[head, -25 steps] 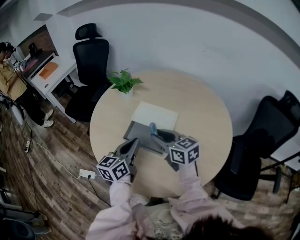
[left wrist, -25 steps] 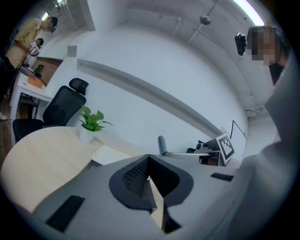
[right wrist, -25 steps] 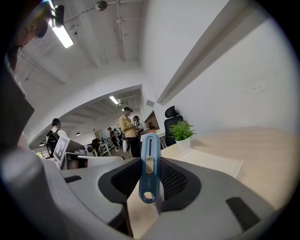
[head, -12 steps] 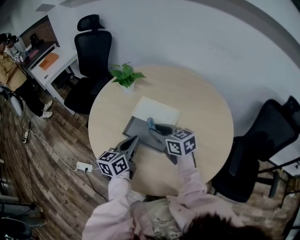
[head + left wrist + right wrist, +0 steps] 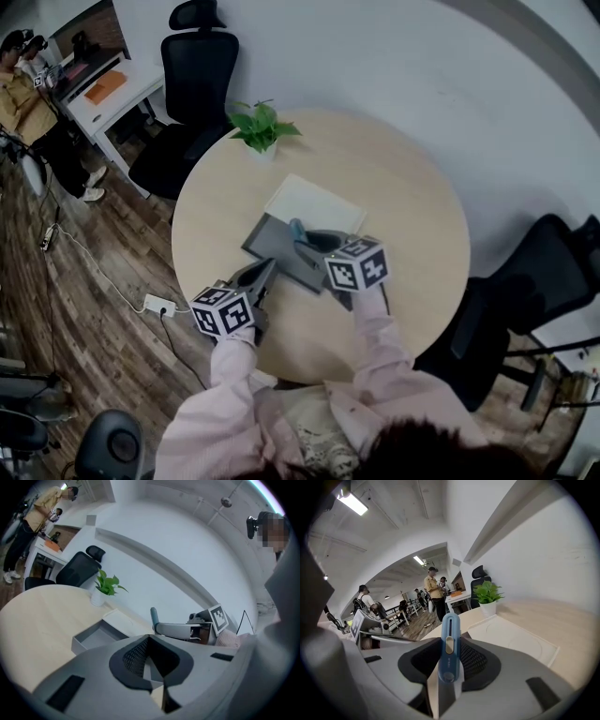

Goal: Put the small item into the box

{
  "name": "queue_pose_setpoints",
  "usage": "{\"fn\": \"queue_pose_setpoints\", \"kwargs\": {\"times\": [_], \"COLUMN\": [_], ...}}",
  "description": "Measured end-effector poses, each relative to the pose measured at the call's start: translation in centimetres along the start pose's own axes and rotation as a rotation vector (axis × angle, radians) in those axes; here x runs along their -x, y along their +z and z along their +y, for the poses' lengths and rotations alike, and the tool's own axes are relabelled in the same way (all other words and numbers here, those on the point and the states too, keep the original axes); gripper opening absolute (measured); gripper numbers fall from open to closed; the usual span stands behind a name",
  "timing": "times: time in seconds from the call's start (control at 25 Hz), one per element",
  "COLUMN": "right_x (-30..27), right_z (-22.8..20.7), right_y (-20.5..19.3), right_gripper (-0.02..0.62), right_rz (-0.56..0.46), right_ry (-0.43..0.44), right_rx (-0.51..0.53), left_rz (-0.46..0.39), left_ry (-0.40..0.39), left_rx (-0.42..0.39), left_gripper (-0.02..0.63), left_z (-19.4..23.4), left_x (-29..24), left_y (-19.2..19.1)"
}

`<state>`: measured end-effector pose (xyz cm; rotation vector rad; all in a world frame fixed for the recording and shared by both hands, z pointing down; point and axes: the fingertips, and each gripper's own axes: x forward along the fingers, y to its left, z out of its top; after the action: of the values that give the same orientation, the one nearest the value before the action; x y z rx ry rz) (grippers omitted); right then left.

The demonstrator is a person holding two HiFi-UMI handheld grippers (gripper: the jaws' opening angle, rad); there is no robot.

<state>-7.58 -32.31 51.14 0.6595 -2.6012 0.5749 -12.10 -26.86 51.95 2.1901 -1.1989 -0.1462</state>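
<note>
Box [image 5: 266,240] lay open mid-surface so the right gripper [image 5: 307,247], clamping a blue utility knife [image 5: 450,644], could lower it in; the left gripper [image 5: 150,662] hung shut, empty.

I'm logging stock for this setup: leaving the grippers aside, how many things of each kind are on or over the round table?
Grey open box: 1
White lid: 1
Potted plant: 1
Blue small item: 1
Total: 4
</note>
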Motion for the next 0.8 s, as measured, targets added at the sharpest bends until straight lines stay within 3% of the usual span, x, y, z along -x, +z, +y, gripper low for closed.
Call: {"fn": "queue_pose_setpoints", "kwargs": {"times": [0.8], "right_x": [-4.9], "right_z": [-1.3], "right_y": [-3.4], "right_gripper": [0.127], "right_rz": [0.25], "right_ry": [0.071], "right_rx": [0.089], "left_rz": [0.035], "left_ry": [0.015], "left_rx": [0.114], "left_gripper": [0.009], "left_z": [2.2], "left_x": [-1.0], "left_y": [-2.4]}}
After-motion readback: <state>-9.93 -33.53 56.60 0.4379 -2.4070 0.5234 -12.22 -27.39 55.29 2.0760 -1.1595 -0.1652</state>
